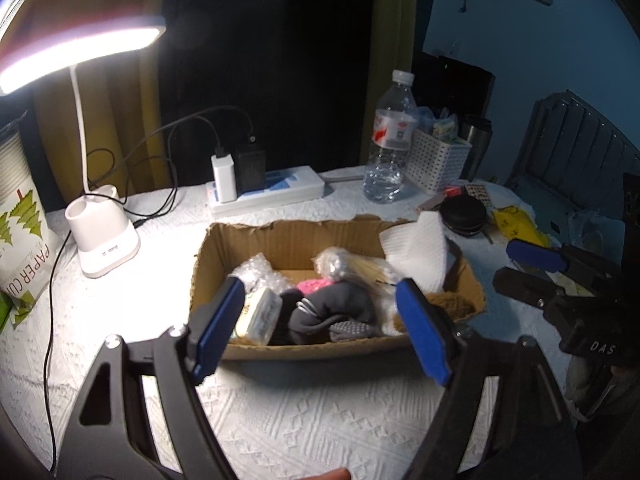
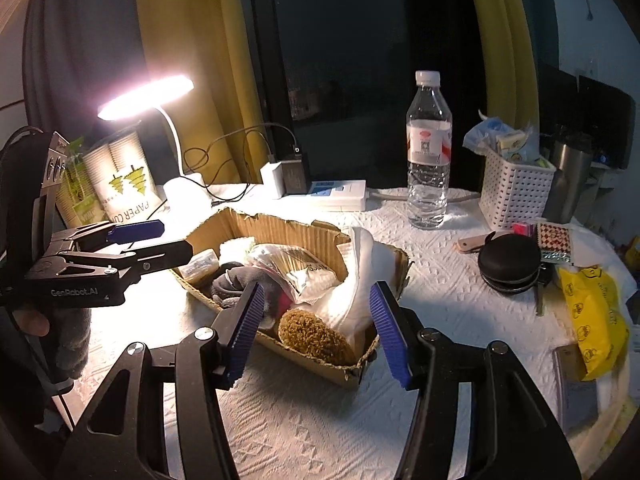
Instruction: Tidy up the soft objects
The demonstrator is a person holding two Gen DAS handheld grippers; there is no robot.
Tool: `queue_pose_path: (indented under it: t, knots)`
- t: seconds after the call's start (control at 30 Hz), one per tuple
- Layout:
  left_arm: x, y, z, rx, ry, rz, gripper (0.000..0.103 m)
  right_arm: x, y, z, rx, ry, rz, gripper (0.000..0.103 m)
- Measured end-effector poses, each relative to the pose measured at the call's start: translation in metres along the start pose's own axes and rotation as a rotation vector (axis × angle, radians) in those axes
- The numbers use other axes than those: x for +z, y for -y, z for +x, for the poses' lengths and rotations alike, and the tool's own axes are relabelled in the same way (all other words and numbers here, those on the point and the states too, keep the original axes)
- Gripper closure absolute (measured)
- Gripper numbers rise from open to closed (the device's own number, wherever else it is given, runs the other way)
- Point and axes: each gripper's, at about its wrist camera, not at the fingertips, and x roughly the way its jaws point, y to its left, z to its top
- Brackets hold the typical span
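A cardboard box (image 1: 288,236) sits on the white tablecloth and holds soft things: a dark grey sock (image 1: 332,314), a pink item (image 1: 314,286), bubble wrap (image 1: 256,270), a plastic bag (image 1: 352,266), a white cloth (image 1: 420,250) and a brown fuzzy item (image 1: 452,304). My left gripper (image 1: 324,326) is open and empty, just above the box's near edge. In the right wrist view the box (image 2: 280,228) shows with the brown fuzzy item (image 2: 312,336) and white cloth (image 2: 360,280). My right gripper (image 2: 316,330) is open and empty over the box's near corner.
A lit desk lamp (image 1: 106,236) and a paper-cup bag (image 1: 24,236) stand left. A power strip (image 1: 272,192), water bottle (image 1: 390,140) and white basket (image 1: 438,160) stand behind. A black round case (image 2: 508,262) and yellow bag (image 2: 592,312) lie right.
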Motion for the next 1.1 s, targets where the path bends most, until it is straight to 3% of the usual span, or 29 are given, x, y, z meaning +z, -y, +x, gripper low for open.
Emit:
queue_pose_path:
  t: [0.17,0.3,1.1]
  knots:
    - [-0.001,0.010,-0.016,0.003,0.021,0.016,0.023,-0.001,-0.002,-0.017,-0.012,0.020,-0.002,0.045]
    - [-0.001,0.017,-0.032,0.007,0.052,0.027,0.011,-0.001,-0.006,-0.032,-0.025,0.039,-0.006,0.045]
    - [-0.011,0.036,-0.119,0.037,0.171,0.060,0.010,0.007,-0.046,-0.109,-0.106,0.104,-0.039,0.043]
